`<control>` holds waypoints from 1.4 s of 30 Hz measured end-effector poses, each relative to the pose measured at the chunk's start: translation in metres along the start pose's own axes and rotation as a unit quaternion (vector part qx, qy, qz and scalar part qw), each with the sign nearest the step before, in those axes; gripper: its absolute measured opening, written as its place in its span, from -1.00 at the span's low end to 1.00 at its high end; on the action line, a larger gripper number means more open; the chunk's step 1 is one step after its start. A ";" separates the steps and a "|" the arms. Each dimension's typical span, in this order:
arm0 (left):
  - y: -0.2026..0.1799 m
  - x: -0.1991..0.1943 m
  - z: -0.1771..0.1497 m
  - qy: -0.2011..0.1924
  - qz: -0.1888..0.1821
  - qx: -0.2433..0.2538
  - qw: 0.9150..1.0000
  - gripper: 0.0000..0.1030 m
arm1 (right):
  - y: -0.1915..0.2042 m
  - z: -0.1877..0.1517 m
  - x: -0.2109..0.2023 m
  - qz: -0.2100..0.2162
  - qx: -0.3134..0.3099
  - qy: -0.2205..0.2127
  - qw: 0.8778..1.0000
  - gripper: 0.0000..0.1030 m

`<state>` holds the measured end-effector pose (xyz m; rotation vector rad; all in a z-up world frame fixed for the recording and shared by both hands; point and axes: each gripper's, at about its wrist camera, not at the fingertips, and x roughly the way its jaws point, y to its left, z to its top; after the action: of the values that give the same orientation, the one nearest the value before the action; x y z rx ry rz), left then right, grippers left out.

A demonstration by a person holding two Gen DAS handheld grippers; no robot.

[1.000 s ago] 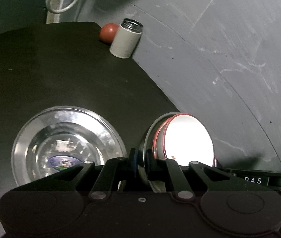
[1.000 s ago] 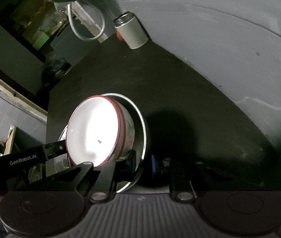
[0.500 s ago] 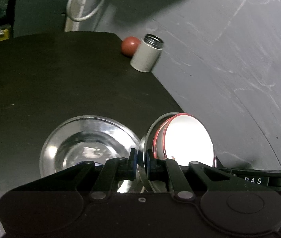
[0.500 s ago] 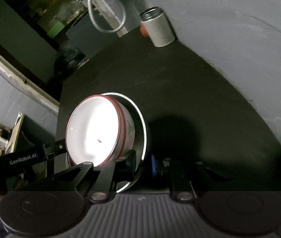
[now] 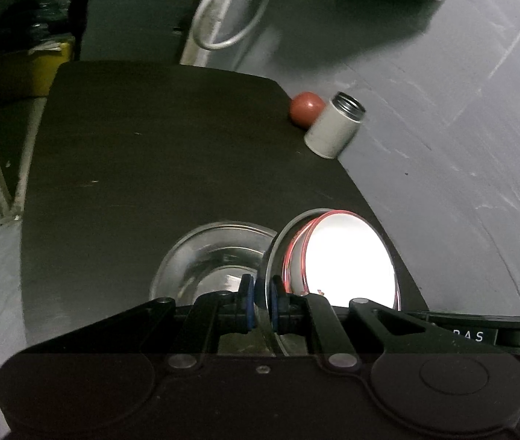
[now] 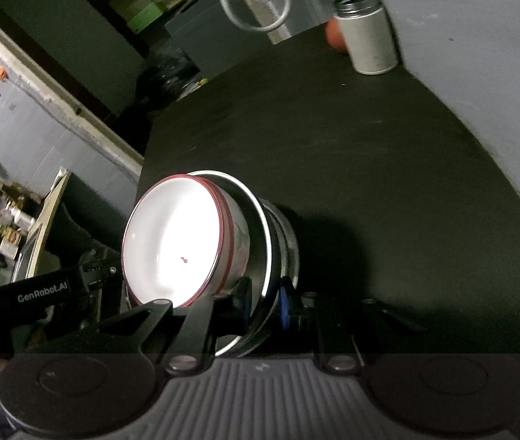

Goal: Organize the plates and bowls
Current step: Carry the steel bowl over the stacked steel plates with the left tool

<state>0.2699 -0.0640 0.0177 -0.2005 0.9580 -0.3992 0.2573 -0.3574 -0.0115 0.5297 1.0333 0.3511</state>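
On dark tabletop (image 5: 150, 168) by grey wall (image 5: 461, 128) — both jaws clenched on steel bowl (image 6: 265, 227) rim; room dim.

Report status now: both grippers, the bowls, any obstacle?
Left gripper, right gripper shut on steel bowl rim. White bowl nested inside. Steel plate beneath, nothing blocking.

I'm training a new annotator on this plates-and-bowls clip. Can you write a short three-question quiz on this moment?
1. True or false: both the left hand-held gripper and the right hand-held gripper pinch the steel bowl's rim.
2. What sits inside the steel bowl? A) red ball B) white bowl C) nothing
3. Fill in: beside the grey can lies a red ____.

Key: 1 true. 2 B, the white bowl with a red rim. 3 ball.
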 end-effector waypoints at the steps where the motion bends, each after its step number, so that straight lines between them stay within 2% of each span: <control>1: 0.002 -0.001 0.000 -0.002 0.003 -0.003 1.000 -0.83 | 0.001 0.001 0.001 0.002 -0.003 0.002 1.000 -0.67; 17: 0.018 0.001 -0.003 -0.011 0.029 -0.050 0.998 -0.83 | 0.013 0.018 0.023 0.016 -0.039 0.038 0.998 -0.66; 42: 0.030 0.021 -0.006 0.006 0.044 -0.094 0.995 -0.84 | 0.018 0.031 0.048 0.015 -0.052 0.074 0.996 -0.66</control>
<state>0.2830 -0.0455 -0.0119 -0.3265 1.0131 -0.2296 0.3069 -0.3254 -0.0231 0.4299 1.1439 0.4745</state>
